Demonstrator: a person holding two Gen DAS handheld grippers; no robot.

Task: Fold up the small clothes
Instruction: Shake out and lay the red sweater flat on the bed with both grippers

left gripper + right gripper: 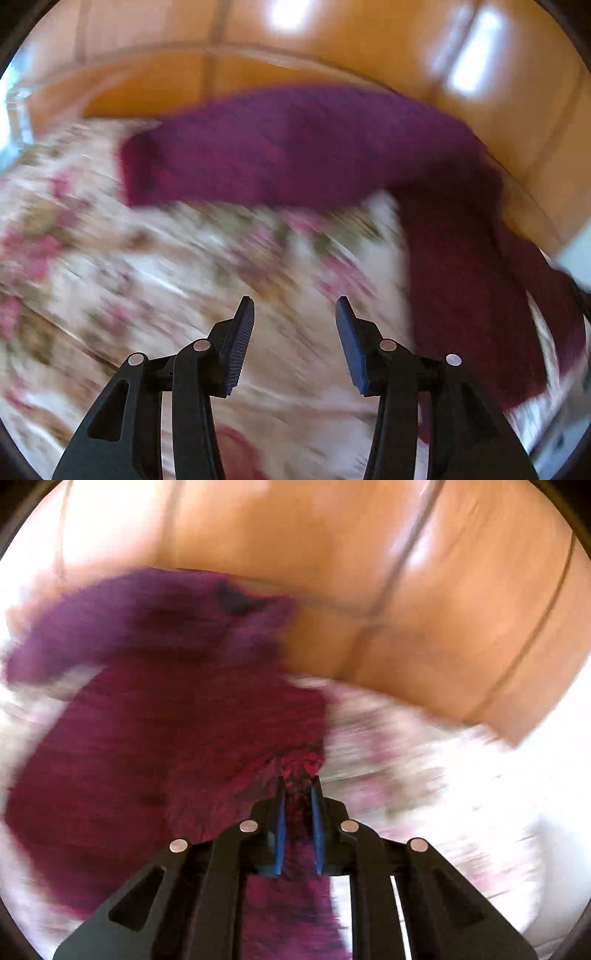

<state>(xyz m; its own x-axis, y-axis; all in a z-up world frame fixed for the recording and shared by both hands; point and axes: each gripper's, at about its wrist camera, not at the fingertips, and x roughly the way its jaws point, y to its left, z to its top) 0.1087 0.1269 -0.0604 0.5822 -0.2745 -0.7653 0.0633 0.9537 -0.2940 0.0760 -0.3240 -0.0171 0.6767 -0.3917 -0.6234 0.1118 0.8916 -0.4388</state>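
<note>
A dark magenta knitted garment (303, 147) lies on a floral cloth (147, 266); one part runs across the back and another part hangs down at the right. My left gripper (294, 306) is open and empty above the floral cloth, in front of the garment. In the right wrist view my right gripper (298, 782) is shut on a bunched edge of the same garment (147, 738), which spreads to the left of the fingers. Both views are blurred by motion.
The floral cloth (424, 775) covers the work surface. Beyond its far edge is a glossy orange-brown tiled floor (369, 44), also in the right wrist view (406, 590). A pale object (576, 254) shows at the right edge.
</note>
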